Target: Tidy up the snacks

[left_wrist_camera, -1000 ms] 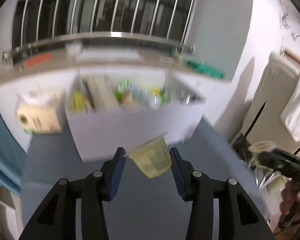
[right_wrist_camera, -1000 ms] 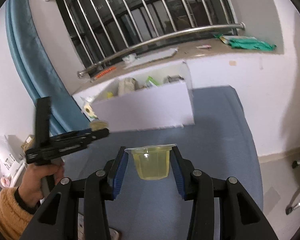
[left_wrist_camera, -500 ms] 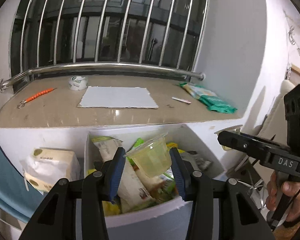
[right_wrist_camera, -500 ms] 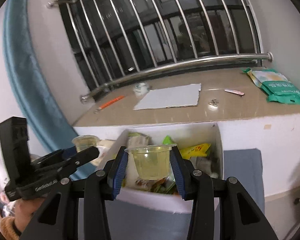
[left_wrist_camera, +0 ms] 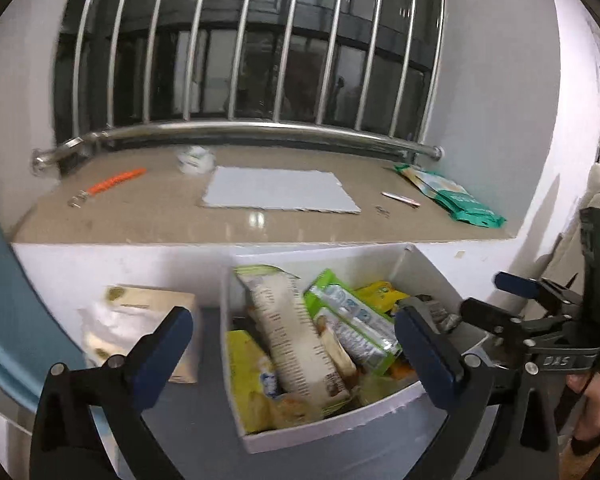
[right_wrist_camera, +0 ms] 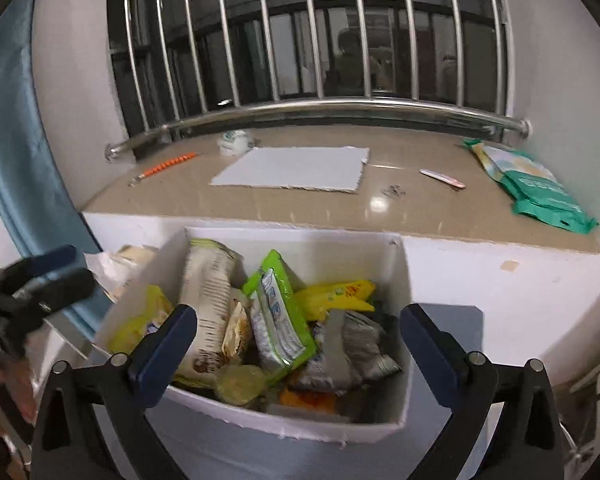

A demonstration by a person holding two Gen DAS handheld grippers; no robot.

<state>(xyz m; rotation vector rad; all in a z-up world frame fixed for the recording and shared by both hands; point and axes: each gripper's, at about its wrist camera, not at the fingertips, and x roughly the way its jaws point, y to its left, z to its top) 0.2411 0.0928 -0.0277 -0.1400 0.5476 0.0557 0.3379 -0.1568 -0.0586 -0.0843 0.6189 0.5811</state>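
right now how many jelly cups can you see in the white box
1 for sure: a yellow jelly cup at the front of the white box, beside the green packet. More may be hidden under the snack packets.

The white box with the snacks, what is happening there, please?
A person holds two grippers over the white box, which is full of snack packets. The left gripper and the right gripper are both open and hold nothing. A yellow jelly cup lies in the box near its front wall.
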